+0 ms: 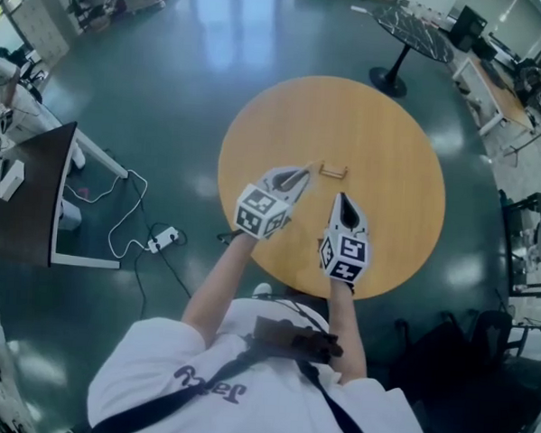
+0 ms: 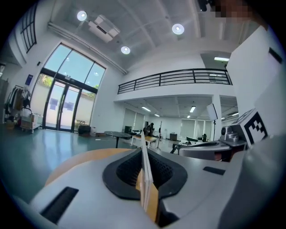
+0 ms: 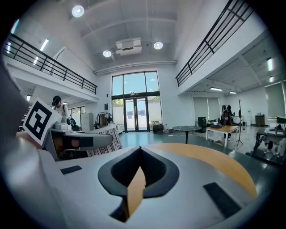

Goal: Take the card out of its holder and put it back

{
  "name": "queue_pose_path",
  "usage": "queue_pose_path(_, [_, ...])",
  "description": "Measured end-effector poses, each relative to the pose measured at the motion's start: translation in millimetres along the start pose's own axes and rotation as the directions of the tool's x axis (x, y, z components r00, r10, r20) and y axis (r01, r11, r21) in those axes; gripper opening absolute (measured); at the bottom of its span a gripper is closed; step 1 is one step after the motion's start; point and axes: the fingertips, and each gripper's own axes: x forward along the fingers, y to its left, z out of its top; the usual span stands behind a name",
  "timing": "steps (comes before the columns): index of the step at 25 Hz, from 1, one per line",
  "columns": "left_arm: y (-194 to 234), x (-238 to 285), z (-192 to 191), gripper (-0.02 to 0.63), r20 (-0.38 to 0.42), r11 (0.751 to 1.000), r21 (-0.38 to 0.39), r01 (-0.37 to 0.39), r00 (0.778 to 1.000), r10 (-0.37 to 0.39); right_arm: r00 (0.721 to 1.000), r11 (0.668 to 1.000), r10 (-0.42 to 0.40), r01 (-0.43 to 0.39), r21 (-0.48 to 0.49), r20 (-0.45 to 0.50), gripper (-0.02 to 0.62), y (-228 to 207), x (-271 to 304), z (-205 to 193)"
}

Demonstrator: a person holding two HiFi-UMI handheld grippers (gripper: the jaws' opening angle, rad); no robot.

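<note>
Right hand-held gripper hangs over the round wooden counter, jaws closed together with nothing in them. Left hand-held gripper is clamped on the thin white card, seen edge-on between its pads. Small wooden holder sits on the counter just beyond the left tips.

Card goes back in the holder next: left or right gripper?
Left. The left gripper is shut on the card, tips pointing toward the holder; the right gripper is shut and empty.
</note>
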Motion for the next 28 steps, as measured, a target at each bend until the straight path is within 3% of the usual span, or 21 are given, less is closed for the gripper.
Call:
queue_pose_path(14, [-14, -28, 11, 0.029, 0.090, 0.980, 0.065, -0.187, 0.979, 0.181, 0.999, 1.000, 0.017, -0.017, 0.009, 0.042, 0.021, 12, -8, 14])
queue_pose_path(28, [-23, -28, 5, 0.029, 0.075, 0.983, 0.071, -0.170, 0.984, 0.164, 0.999, 0.998, 0.052, -0.052, -0.018, -0.012, 0.021, 27, -8, -2])
